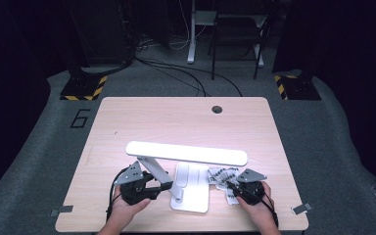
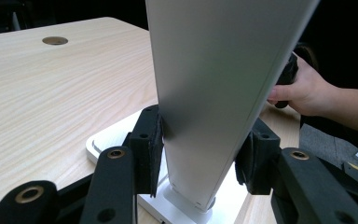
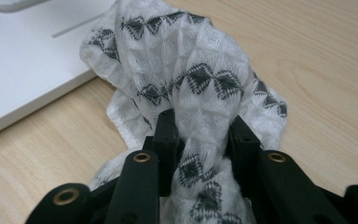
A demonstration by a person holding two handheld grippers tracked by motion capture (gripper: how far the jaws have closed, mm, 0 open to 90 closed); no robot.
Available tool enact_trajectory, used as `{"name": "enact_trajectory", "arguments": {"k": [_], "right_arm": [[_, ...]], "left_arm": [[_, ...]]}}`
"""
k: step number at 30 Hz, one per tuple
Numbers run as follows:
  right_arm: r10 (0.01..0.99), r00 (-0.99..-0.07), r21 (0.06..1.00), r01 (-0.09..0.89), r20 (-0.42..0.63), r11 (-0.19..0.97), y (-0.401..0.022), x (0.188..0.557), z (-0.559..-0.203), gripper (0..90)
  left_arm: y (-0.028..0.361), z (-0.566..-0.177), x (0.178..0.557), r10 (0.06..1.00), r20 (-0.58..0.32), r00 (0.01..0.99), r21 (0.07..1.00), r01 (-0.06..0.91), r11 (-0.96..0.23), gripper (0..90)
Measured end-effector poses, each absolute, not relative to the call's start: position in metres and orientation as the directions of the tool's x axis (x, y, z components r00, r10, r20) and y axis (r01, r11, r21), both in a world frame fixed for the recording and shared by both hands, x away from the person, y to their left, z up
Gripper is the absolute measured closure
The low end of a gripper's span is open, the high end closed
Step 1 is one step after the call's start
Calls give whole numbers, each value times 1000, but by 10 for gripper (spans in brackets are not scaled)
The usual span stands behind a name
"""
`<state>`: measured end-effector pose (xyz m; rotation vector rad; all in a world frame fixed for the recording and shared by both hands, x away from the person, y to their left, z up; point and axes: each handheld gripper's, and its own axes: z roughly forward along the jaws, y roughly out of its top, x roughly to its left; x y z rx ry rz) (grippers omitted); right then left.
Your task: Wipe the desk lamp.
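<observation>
A white desk lamp stands at the front middle of the wooden table [image 1: 127,122], with a long head bar [image 1: 186,152], a slanted arm [image 1: 154,171] and a flat base [image 1: 198,198]. My left gripper [image 1: 157,185] is shut on the lamp arm [image 2: 214,84], one pad pressed on each side of it low down, just above the base [image 2: 107,140]. Right of the base lies a crumpled white cloth with black diamond patterns [image 1: 221,175]. My right gripper [image 1: 232,188] is shut on a bunched fold of the cloth [image 3: 186,65], which bulges up between the jaws.
A cable hole [image 1: 217,109] sits near the table's far edge. The person's right hand [image 2: 303,88] is seen behind the lamp arm. The lamp base corner [image 3: 23,60] lies just left of the cloth. Cables, stands and chair legs stand on the floor beyond the table.
</observation>
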<state>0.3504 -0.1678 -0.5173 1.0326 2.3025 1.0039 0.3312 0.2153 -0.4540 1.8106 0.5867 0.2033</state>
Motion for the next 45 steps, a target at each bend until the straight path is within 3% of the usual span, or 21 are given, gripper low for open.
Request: {"name": "enact_trajectory", "arguments": {"k": [6, 15, 18, 45], "right_arm": [[772, -633, 822, 410, -55, 395, -166, 340, -496, 718], [700, -710, 840, 332, -78, 430, -134, 338, -471, 713], [684, -727, 843, 332, -57, 423, -124, 343, -466, 712], [635, -772, 801, 368, -19, 472, -84, 355, -487, 695]], "left_arm": [[215, -454, 330, 497, -159, 853, 933, 294, -207, 567], [215, -450, 331, 490, -159, 857, 931, 296, -215, 554], [218, -447, 332, 484, -176, 857, 936, 299, -189, 511], [229, -410, 339, 444, -207, 872, 940, 303, -156, 529]]}}
